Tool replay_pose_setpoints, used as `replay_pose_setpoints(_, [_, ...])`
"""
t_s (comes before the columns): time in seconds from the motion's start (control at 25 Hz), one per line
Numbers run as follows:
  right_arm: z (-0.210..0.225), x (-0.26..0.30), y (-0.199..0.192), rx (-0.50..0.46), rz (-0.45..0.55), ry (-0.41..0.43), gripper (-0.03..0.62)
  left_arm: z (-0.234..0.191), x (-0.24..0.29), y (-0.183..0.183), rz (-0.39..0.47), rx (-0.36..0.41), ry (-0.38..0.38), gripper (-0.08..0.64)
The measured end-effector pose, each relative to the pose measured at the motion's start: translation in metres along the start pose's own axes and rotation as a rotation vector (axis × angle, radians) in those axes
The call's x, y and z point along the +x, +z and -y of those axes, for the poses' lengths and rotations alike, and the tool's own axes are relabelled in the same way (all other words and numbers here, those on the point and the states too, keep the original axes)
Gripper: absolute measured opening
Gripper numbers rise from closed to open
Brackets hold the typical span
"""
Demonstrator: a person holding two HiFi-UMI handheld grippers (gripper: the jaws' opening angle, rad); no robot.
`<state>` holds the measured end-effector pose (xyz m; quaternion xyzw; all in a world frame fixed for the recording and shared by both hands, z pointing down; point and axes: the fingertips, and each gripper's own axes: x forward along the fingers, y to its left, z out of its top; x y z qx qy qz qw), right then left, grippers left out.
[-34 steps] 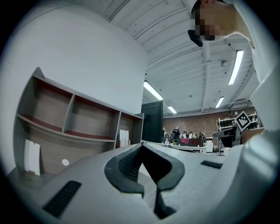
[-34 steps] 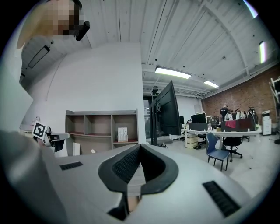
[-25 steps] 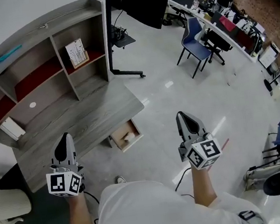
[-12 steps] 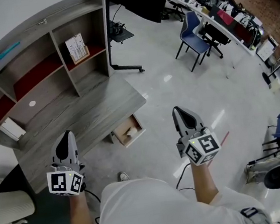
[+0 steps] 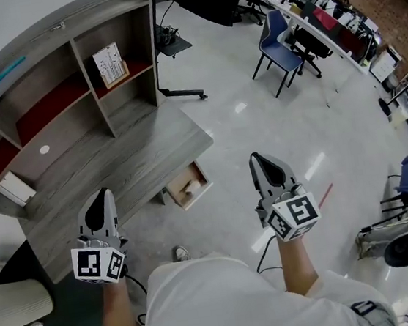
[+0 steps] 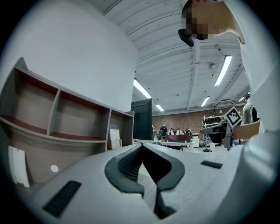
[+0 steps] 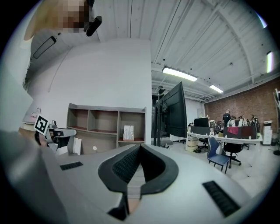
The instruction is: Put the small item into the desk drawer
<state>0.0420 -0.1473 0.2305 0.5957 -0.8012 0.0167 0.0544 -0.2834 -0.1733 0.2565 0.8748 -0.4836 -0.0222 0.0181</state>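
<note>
Below and ahead of me, between my two claws, the desk drawer stands pulled out from the front edge of the grey desk. A small pale item lies inside it. From the head view I cannot make out what the item is, only that it sits on the drawer floor, clear of the rim.

My left gripper hangs over the near edge of the desktop. Its jaws are pressed together with nothing in them. My right gripper is out over the bare floor on the other side of the drawer, also closed and empty. Its own view shows the pads meeting at the tip with no object between them.

What matters for the next move is the way the drawer faces. It slides out away from the desk toward the open floor, so its front panel is turned to my right side. The right claw has a straight line to that panel, while the left would have to come round the desk edge. The drawer also sits well lower than both claws.

I judge the item already placed. What remains is to drop the right claw and push the front panel back along the slide toward the desk.
</note>
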Motion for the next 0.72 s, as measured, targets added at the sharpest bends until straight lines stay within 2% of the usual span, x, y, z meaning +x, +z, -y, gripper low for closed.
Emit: replay_pose_setpoints(0.72, [-0.008, -0.002, 0.01, -0.057, 0.019, 0.005, -0.003, 0.007, 0.002, -0.004, -0.002, -0.013, -0.025, 0.006])
